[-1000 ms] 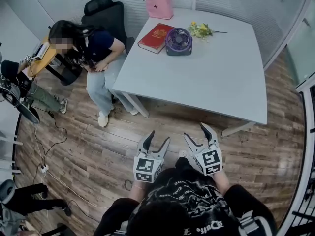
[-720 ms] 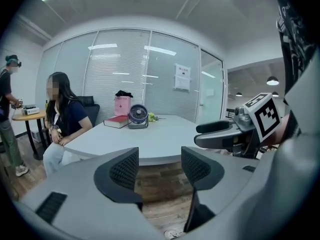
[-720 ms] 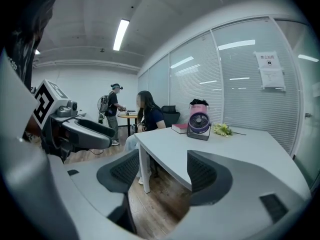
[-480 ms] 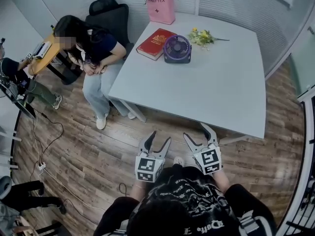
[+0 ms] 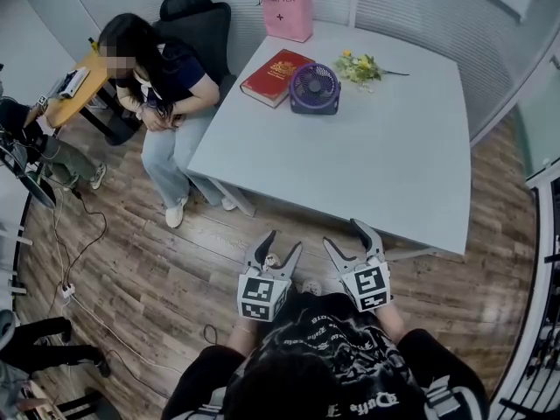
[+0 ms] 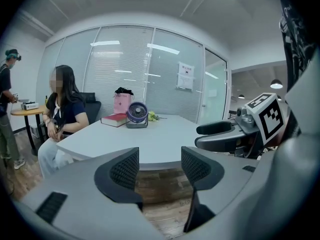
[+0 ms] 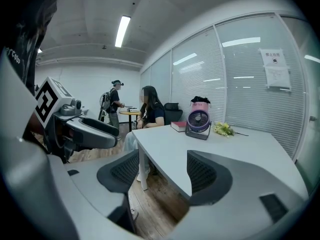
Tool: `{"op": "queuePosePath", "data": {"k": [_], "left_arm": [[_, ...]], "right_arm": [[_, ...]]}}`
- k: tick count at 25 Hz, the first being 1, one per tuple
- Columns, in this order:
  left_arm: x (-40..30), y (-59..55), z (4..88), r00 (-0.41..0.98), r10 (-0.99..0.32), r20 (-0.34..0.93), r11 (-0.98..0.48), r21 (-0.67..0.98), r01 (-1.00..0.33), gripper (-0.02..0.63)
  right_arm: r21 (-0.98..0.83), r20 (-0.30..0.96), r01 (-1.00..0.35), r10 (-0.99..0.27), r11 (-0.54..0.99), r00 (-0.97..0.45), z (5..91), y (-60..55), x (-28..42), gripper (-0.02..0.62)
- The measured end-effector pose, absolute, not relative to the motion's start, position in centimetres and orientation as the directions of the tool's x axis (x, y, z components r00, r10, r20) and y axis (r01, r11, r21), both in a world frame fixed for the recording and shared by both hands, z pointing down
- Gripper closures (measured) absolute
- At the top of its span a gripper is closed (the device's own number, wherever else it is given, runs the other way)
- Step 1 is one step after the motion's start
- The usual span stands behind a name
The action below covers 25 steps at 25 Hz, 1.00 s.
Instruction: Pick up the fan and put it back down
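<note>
A wood-plank floor (image 5: 157, 278) fills the lower and left parts of the head view, and a large pale grey table (image 5: 385, 164) takes up the centre and upper right. At the upper left a person (image 5: 166, 86) sits in a black office chair (image 5: 197, 16) just beside the table's left edge. At the bottom centre, over the floor and short of the table's near edge, are the left gripper (image 5: 282, 243) and the right gripper (image 5: 345, 234), side by side. Each one's own view shows its jaws standing wide apart with nothing between them, only floor and table edge beyond. Along the table's far side, top centre of the frame, a pink bag (image 5: 289, 11) stands at the corner. A red book (image 5: 277, 66) lies below it. The purple fan (image 5: 315, 88) stands upright on the table just right of the book, well apart from both grippers. A small bunch of yellow flowers (image 5: 360, 66) lies near the fan, to its upper right.
</note>
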<state>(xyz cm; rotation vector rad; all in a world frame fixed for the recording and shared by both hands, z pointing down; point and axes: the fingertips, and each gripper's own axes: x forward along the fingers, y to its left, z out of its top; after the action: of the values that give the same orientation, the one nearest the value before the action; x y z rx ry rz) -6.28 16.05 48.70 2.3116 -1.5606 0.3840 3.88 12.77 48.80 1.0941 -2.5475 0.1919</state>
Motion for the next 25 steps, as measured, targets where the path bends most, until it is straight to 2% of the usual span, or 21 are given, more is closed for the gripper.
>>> {"op": "queuePosePath", "data": {"k": [12, 25], "left_arm": [[-8.2, 7.9, 49.4, 0.428, -0.820, 0.380, -0.409, 0.135, -0.902, 0.330], [-12.9, -6.1, 49.1, 0.523, -0.759, 0.388, -0.531, 0.097, -0.842, 0.330]], "right_arm": [[0.035, 0.406, -0.771, -0.714, 0.636, -0.571, 49.6, 6.0, 2.4, 0.295], [0.038, 0.420, -0.866, -0.795, 0.498, -0.439, 49.4, -5.4, -1.7, 0.295]]}}
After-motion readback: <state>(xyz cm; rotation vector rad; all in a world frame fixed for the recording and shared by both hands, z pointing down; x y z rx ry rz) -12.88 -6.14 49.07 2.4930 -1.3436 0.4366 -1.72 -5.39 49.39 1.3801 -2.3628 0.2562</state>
